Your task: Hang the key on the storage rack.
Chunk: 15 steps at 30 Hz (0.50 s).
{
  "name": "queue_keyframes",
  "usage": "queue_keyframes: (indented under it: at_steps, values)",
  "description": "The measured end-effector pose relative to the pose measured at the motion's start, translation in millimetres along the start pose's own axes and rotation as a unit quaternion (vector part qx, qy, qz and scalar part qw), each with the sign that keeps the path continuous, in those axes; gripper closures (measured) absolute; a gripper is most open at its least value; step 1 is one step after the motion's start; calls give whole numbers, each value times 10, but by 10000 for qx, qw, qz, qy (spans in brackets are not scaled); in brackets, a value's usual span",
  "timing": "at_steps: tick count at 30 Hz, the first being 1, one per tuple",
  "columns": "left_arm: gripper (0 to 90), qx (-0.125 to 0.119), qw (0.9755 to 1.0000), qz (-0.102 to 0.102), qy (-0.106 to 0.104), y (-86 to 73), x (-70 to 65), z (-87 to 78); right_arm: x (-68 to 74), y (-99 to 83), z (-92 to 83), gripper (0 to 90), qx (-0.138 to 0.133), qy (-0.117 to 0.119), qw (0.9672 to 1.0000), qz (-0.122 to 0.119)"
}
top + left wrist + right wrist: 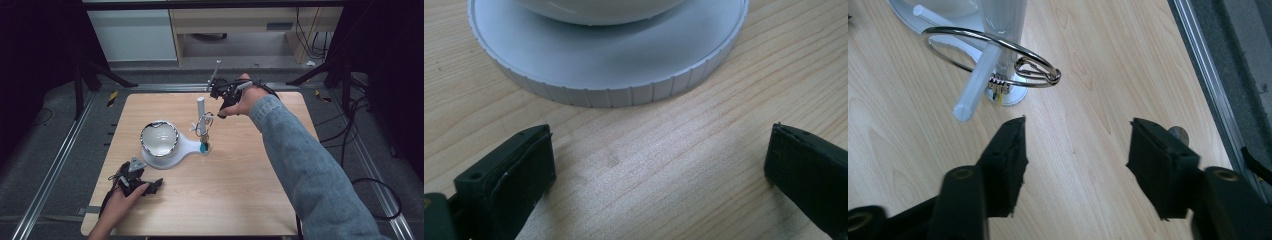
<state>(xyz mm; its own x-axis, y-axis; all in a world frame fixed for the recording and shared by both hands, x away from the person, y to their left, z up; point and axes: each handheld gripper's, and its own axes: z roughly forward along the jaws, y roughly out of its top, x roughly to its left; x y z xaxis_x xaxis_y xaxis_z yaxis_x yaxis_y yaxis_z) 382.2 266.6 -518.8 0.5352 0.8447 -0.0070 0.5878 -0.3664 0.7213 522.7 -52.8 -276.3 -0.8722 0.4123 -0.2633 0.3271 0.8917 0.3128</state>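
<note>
A white stand [186, 146] lies mid-table, with a round ribbed base [624, 80] that carries a shiny bowl-like dome [159, 138]. An upright white post [200, 107] rises at the stand's narrow end. A side peg [977, 82] on the post holds a metal ring [998, 42] with a clasp and small keys. My right gripper [223, 96] hovers open just behind the post, its jaws [1075, 145] empty above bare wood. My left gripper [141, 184] rests open at the front left, and its jaws [659, 165] point at the round base from a short gap away.
A small teal item [203, 147] sits at the stand's tip. Metal rails [1200, 65] run along the table's [235, 200] edges, and a small round metal piece [1179, 134] lies near the right jaw. Cables trail on the floor to the right.
</note>
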Motion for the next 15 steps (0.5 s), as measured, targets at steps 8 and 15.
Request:
queue_keyframes:
  at_steps: [8, 15]
  values:
    - [0, 1, 10000, 0, 0, 0, 0, 0, -37, -103, 8, 192, -230, -113, 9995, 159]
    - [0, -1, 10000, -1, 1, 0, 0, 0, -48, -171, 25, 93, -306, -170, 9990, 281]
